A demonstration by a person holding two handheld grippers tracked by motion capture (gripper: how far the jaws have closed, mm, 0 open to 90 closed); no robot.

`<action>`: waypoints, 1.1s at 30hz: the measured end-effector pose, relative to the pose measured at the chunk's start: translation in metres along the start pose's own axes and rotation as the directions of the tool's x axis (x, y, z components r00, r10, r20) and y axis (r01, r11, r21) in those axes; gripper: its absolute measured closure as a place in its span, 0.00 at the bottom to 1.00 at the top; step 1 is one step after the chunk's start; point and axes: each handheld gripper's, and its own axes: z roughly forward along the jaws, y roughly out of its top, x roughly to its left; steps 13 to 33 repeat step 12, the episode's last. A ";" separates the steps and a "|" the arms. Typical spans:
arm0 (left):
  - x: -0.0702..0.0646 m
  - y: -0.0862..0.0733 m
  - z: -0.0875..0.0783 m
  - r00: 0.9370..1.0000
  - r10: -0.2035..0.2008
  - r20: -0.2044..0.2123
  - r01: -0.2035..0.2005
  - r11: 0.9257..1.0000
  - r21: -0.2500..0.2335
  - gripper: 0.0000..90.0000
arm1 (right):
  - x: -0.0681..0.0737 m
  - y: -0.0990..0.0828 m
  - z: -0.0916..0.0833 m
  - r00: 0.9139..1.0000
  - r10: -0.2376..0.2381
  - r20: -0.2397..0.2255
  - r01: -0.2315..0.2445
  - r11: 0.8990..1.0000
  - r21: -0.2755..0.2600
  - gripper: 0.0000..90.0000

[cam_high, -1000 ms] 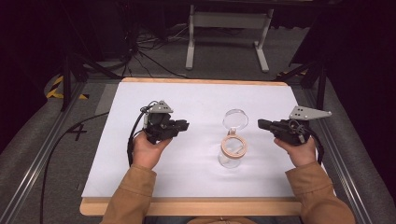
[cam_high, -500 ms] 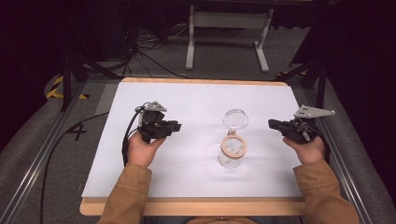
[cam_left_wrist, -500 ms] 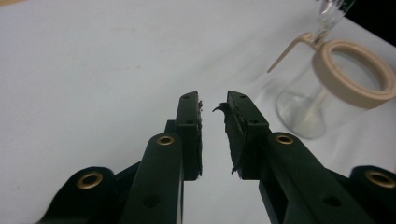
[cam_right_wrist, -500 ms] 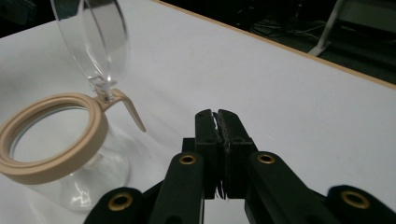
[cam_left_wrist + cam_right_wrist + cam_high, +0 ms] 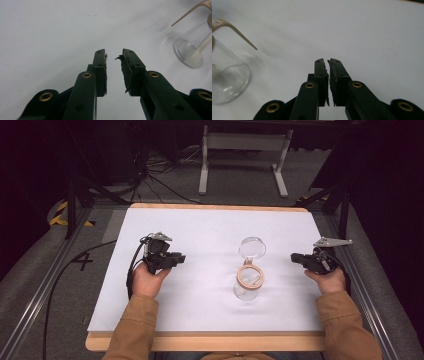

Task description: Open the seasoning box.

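Observation:
A clear glass jar (image 5: 248, 282) with a tan sealing ring stands right of the table's middle, its hinged round lid (image 5: 252, 247) swung open behind it. My left gripper (image 5: 179, 259) sits to the jar's left, pointing toward it and well apart from it. Its jaws have just been opening and stand open (image 5: 113, 53) with nothing between them; the jar's base (image 5: 189, 53) lies far right. My right gripper (image 5: 295, 256) hovers right of the jar, pointing at it, its jaws shut (image 5: 327, 61) on nothing. The jar (image 5: 227, 75) is at that view's left edge.
A white sheet (image 5: 210, 227) covers the wooden tabletop. Metal rails run along both sides of the table (image 5: 30, 310). A cable (image 5: 65, 270) trails off to the left. A white stand (image 5: 240, 142) is on the floor beyond the far edge.
Both hands have drawn outward from the jar and sunk a little, the left one leftward, the right one rightward. The left jaws have spread wider. The jar has not moved.

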 end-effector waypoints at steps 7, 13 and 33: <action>0.005 -0.003 0.007 1.000 -0.014 -0.001 0.014 0.999 0.033 0.81 | -0.004 -0.009 0.016 1.000 0.013 0.020 -0.014 0.997 0.077 0.91; 0.003 -0.002 0.010 1.000 -0.011 0.003 0.011 0.999 0.037 0.78 | -0.001 -0.009 0.019 1.000 0.016 0.013 -0.017 0.996 0.092 0.85; 0.003 -0.002 0.010 1.000 -0.011 0.003 0.011 0.999 0.037 0.78 | -0.001 -0.009 0.019 1.000 0.016 0.013 -0.017 0.996 0.092 0.85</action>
